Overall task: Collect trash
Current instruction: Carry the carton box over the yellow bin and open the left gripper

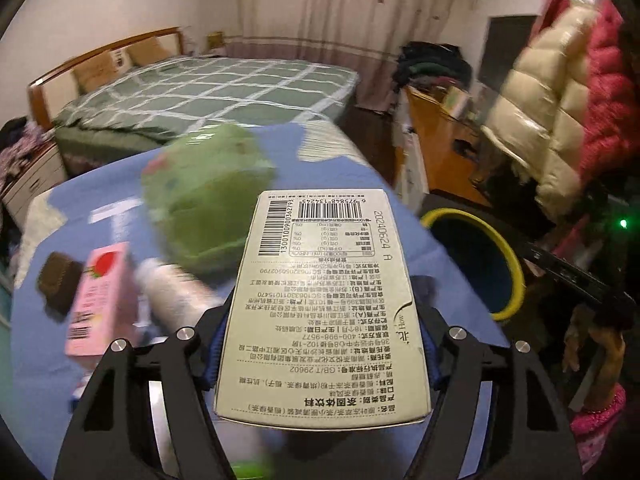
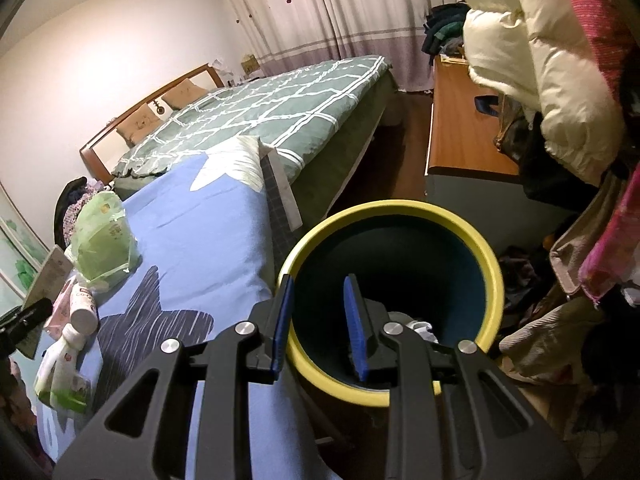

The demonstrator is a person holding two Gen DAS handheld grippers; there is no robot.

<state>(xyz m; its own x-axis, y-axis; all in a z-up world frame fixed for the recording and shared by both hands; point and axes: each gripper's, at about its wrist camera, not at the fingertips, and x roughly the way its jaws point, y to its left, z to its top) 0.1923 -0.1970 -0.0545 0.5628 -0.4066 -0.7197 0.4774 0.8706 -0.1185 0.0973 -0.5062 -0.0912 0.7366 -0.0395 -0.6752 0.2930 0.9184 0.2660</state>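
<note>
Between left tool [image 1: 320, 344] fingers: one carton [image 1: 326, 304]; right tool [image 2: 320, 324] agape, empty; one bin [image 2: 394, 212].

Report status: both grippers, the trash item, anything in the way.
Left gripper shut on beige printed cardboard box, held above blue cloth. Right gripper open, empty, at yellow-rimmed dark bin. Bin mouth unobstructed.

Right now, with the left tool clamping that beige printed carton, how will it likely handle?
The beige carton probably stays stiff: its faces look flat between the left tool pads. Likely light, being held level by its near end. Its smooth faces might slip.
</note>
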